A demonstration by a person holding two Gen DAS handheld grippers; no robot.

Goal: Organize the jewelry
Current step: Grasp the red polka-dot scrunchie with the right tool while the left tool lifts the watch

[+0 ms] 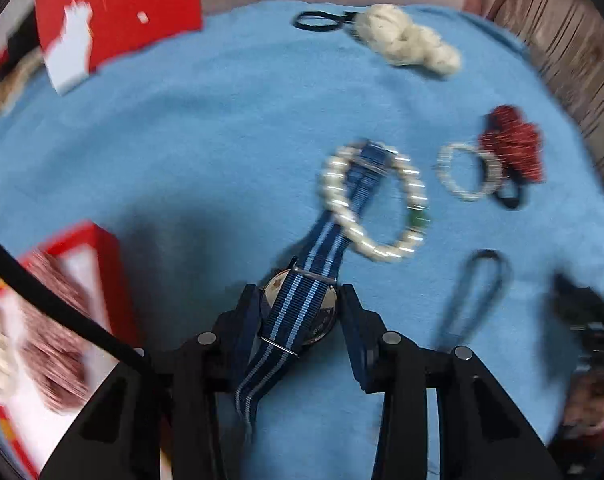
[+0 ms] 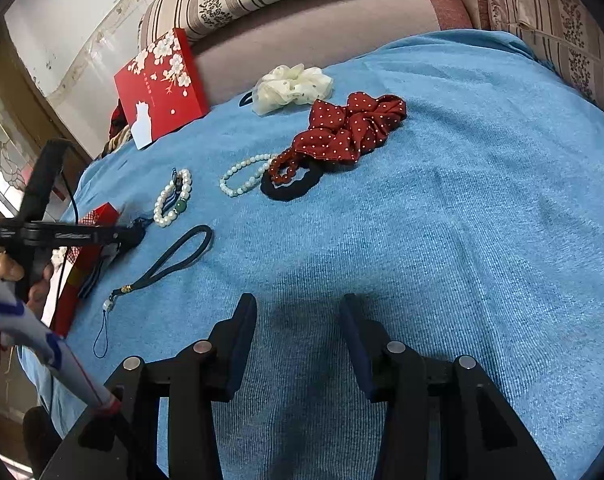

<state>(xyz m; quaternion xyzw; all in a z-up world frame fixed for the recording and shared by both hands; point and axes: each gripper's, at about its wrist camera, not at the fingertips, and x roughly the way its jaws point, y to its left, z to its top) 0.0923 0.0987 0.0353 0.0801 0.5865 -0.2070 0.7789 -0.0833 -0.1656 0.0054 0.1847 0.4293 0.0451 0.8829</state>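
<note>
Gripping the watch (image 1: 302, 312) by its case, the left gripper (image 1: 300, 300) shows its strap threaded through the pearl bracelet (image 1: 375, 200). Only the right view shows the red bead bracelet (image 2: 288, 166); the right gripper (image 2: 298, 308) is spread, empty. Blue cloth (image 2: 461, 220) covers a sofa.

three bead bracelets (image 2: 172, 197), two scrunchies (image 2: 355, 125), one watch (image 1: 302, 308)

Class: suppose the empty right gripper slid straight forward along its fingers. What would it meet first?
Mostly bare blue cloth lies ahead of the right gripper. First contact would probably be the black hair tie beside the red dotted scrunchie, though depth is uncertain.
</note>
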